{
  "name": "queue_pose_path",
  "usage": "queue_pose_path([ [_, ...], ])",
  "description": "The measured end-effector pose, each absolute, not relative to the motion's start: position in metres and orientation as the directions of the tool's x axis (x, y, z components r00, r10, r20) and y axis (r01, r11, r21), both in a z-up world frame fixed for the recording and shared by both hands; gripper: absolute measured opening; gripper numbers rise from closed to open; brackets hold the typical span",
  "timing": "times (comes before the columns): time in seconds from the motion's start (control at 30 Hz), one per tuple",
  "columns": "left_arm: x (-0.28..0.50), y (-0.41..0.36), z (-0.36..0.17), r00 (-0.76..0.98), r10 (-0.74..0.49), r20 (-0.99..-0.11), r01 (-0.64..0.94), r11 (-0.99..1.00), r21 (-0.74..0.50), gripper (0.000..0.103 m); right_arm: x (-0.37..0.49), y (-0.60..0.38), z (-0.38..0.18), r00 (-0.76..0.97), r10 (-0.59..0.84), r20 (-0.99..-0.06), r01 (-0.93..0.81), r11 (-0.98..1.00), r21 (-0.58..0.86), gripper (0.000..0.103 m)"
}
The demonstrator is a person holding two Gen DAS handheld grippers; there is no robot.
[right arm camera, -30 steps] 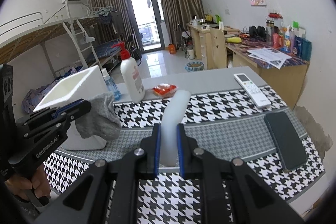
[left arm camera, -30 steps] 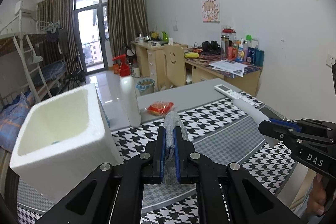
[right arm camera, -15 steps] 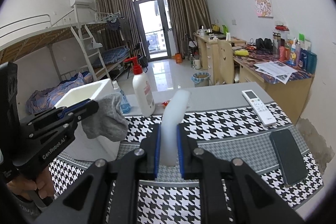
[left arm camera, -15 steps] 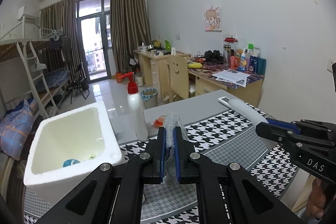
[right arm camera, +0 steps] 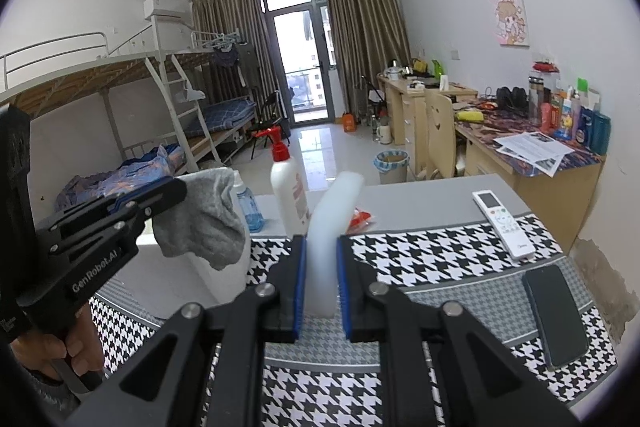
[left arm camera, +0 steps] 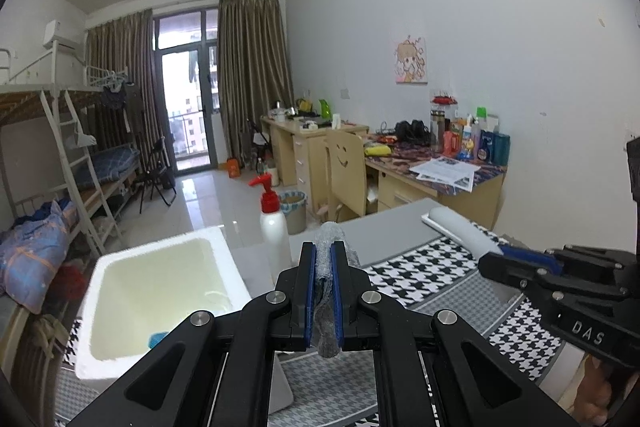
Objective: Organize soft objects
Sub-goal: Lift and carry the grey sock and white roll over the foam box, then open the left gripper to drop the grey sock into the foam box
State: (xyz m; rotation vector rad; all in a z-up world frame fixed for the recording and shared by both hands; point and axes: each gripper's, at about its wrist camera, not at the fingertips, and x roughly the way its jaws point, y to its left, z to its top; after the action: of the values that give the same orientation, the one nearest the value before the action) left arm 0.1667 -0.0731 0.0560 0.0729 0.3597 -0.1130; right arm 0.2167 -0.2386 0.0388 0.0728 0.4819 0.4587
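Observation:
My left gripper [left arm camera: 323, 247] is shut on a grey sock [left arm camera: 325, 291], which bunches between its blue pads. In the right wrist view the same sock [right arm camera: 204, 223] hangs from the left gripper [right arm camera: 176, 189], in front of the white foam box [right arm camera: 218, 281]. My right gripper [right arm camera: 322, 241] is shut on a white foam strip [right arm camera: 326, 227] that sticks up and bends forward. In the left wrist view the right gripper [left arm camera: 490, 263] stands at the right, with the strip [left arm camera: 460, 231] poking out of it. The foam box [left arm camera: 168, 247] is open-topped, to the left of and below the left gripper, with a small blue thing [left arm camera: 158, 338] in it.
On the table with its houndstooth cloth [right arm camera: 420, 259] stand a white pump bottle with a red head [right arm camera: 288, 195] and a small blue bottle [right arm camera: 246, 205]. A red packet [right arm camera: 360, 217], a white remote [right arm camera: 504, 223] and a black phone [right arm camera: 554, 315] lie further right.
Both grippers have risen above the table with the sock and the foam strip still held. More of the foam box's inside now shows in the left wrist view.

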Motion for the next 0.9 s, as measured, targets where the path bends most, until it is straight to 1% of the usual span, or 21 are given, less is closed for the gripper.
queue_pose_path([
  [0.3,0.165,-0.057,0.072,0.95,-0.048,-0.308,0.063,0.997,0.039,0.008,0.217,-0.224,0.049,0.777,0.487,-0.399,-0.455,0.872,0.179,0.018],
  [0.67,0.163,-0.04,0.081,0.96,0.014,-0.28,-0.005,0.999,0.033,0.008,0.219,-0.203,0.054,0.752,0.531,-0.39,-0.508,0.844,0.17,0.018],
  [0.9,0.161,-0.025,0.088,0.962,0.089,-0.258,-0.082,0.996,0.039,0.008,0.219,-0.191,0.059,0.737,0.559,-0.38,-0.543,0.824,0.161,0.018],
])
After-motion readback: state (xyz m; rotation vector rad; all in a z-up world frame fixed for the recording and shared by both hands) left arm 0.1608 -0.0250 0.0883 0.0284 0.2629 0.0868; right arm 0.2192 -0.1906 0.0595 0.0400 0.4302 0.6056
